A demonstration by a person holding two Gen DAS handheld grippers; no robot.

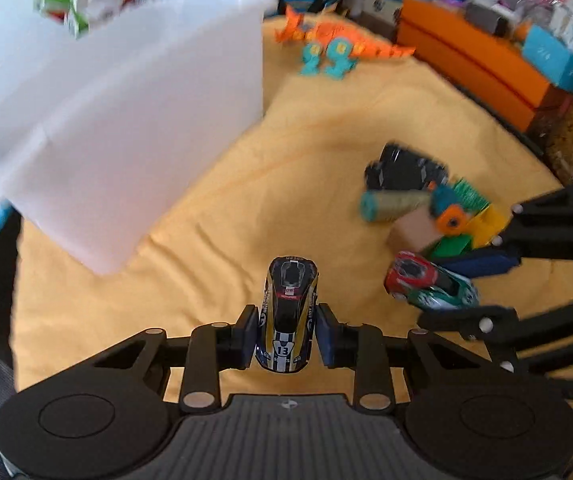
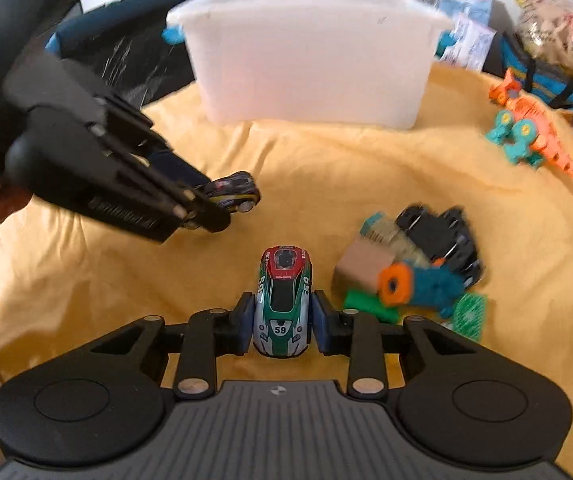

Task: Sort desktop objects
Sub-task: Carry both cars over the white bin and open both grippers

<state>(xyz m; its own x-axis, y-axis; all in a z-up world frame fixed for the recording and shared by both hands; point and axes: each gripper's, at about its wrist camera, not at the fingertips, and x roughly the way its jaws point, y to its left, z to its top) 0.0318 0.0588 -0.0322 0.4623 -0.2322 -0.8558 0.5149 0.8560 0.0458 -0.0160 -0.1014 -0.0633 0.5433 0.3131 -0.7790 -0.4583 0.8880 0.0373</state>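
Our left gripper (image 1: pixel 286 334) has its jaws closed on the sides of the blue car (image 1: pixel 287 316), number 13, pads touching both flanks. The car's long axis runs straight out along the fingers, toward 12 o'clock. Our right gripper (image 2: pixel 284 326) has its jaws drawn in the same way around the green car (image 2: pixel 283 306), number 59, also lying lengthwise toward 12 o'clock; the pads sit at its flanks and we judge this a grip, though whether the car is lifted off the yellow cloth (image 2: pixel 306 184) we cannot tell.

The relation that matters is to the white bin (image 1: pixel 126 120). From the left jaws it lies at about 10 o'clock, near, its wall tilted in that view. From the right jaws the bin (image 2: pixel 310 60) lies at 12 o'clock, farther off across the cloth, with the left gripper (image 2: pixel 206 212) at 10 o'clock between. We judge the left the nearer to the bin, so it probably drops first if the cars belong there.

Outward still, the pile (image 2: pixel 414 272) of blocks and a black car sits at 2 o'clock of the right jaws, just beside them. The orange dinosaur (image 1: pixel 338 46) lies at 1 o'clock of the left jaws, well apart.
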